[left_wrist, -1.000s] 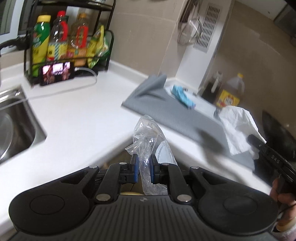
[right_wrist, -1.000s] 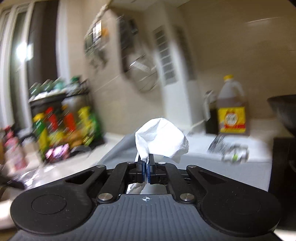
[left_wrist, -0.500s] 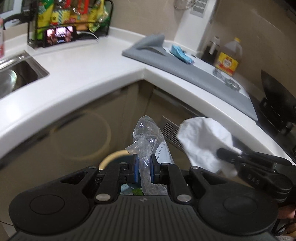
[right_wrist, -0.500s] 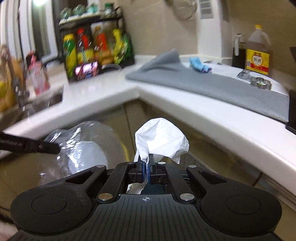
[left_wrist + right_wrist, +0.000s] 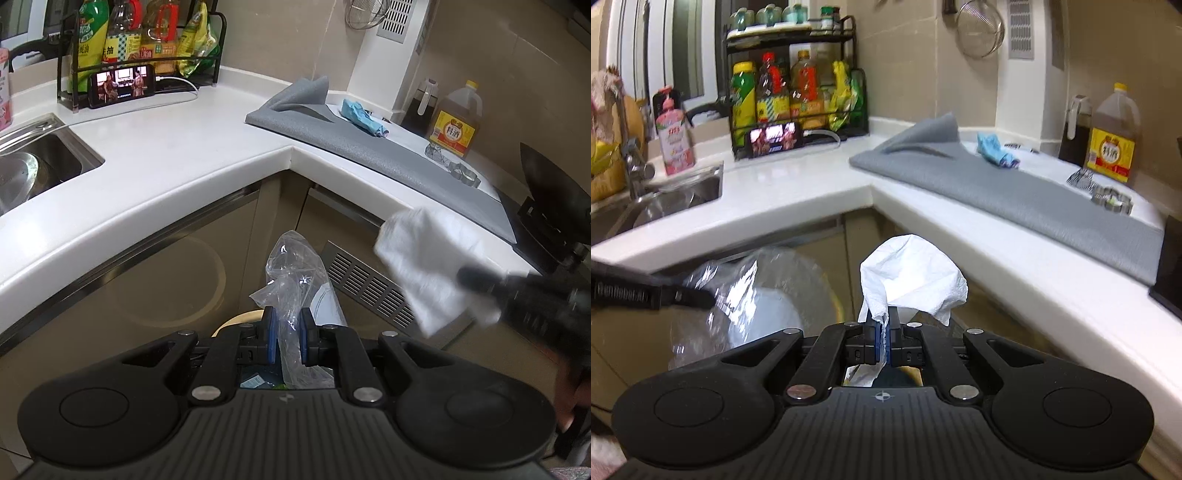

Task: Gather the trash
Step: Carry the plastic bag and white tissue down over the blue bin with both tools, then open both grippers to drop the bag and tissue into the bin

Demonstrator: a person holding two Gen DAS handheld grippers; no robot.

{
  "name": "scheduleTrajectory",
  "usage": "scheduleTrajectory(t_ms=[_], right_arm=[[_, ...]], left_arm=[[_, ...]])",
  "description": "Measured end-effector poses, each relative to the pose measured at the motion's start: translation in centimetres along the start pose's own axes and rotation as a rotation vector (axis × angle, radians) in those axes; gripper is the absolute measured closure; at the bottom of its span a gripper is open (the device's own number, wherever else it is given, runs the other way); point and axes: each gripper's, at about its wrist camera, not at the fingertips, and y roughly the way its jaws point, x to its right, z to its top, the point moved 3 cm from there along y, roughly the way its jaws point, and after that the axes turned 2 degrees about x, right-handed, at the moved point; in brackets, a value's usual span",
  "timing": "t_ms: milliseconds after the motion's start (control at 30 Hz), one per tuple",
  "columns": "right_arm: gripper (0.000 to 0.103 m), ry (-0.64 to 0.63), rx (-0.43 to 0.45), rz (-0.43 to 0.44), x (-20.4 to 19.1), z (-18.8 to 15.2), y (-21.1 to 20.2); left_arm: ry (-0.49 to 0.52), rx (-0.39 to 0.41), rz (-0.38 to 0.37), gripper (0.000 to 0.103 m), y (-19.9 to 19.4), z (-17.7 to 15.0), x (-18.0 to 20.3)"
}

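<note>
Within 1 second both loads had left the counter (image 5: pixel 177 155) for the bin (image 5: pixel 236 320) below — left gripper (image 5: pixel 284 339) pinching the plastic wrap (image 5: pixel 295 280), right gripper (image 5: pixel 884 341) clamped on the tissue (image 5: pixel 912 273) — ready to drop.

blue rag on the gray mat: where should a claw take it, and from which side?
Take the blue rag by its raised, bunched middle, coming straight down from above. It lies crumpled and low on the gray mat, so a side approach would probably snag the mat; the folds on top give the fingers something to pinch.
</note>
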Motion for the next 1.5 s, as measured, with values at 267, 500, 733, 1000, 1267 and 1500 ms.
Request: scheduleTrajectory(t_ms=[267,500,733,1000,1267,1500], right_arm=[[0.1,0.026,-0.03,0.003,1.4,0.7,0.7],[0.1,0.027,-0.09,0.024,0.7,-0.9,1.9],[0.1,0.018,-0.132,0.043,-0.4,-2.1,3.2],[0.1,0.02,-0.203,0.029,-0.3,-3.8,5.9],[0.1,0.023,-0.319,0.03,0.1,-6.7,9.9],[0.1,-0.001,-0.43,0.041,-0.3,-9.2,15.0]], left_arm=[[0.005,-0.008,0.007,0.09,0.2,-0.1,0.0],[-0.017,-0.035,0.002,0.09,1.0,-0.3,-0.4],[-0.027,-0.06,0.009,0.09,2.2,-0.5,-0.9],[-0.048,-0.14,0.046,0.09,6.0,-1.5,-2.7],[-0.046,-0.277,0.071,0.09,11.4,-3.7,-3.7],[-0.017,-0.376,0.09,0.09,17.2,-4.7,-4.0]])
